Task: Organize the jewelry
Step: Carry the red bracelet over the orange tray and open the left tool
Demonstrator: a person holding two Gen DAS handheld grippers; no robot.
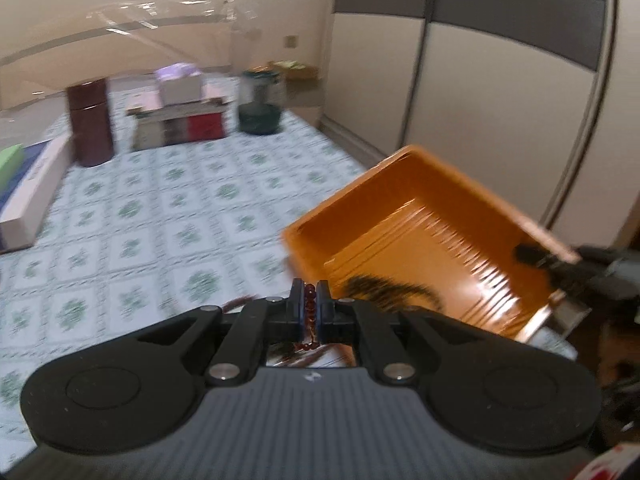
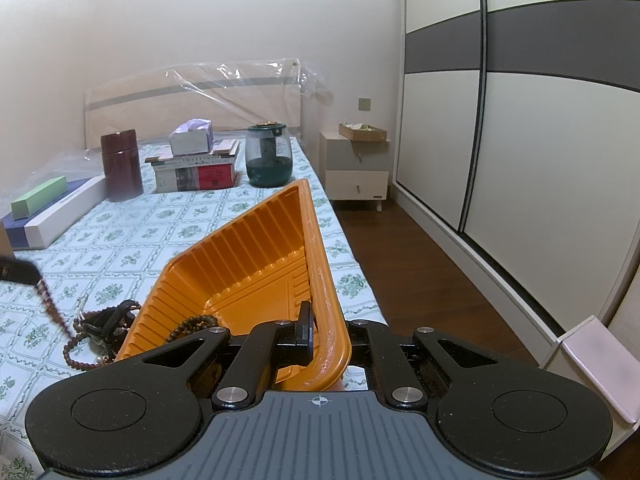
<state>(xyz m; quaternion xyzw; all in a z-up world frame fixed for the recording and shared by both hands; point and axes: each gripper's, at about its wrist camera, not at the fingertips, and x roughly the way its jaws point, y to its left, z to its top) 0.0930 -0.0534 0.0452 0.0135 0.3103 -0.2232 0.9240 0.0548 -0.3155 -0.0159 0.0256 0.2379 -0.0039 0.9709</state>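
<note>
My left gripper [image 1: 309, 300] is pinched on a strand of dark red beads [image 1: 310, 303], lifted above the floral bedsheet [image 1: 168, 208]. My right gripper [image 2: 320, 330] clamps the rim of the orange plastic tray [image 2: 256, 256], tilted, a brown bead bracelet [image 2: 192, 326] inside. More beaded jewelry [image 2: 100, 328] lies heaped just left of it.

I see a bed [image 2: 224, 220] under a green-flowered sheet, its headboard [image 2: 192, 104] plastic-wrapped against a pale wall [image 2: 200, 20] — a small nightstand [image 2: 357, 176] beside it, dark wood floor [image 2: 420, 272], and a cream-and-grey sliding wardrobe [image 2: 540, 120].
</note>
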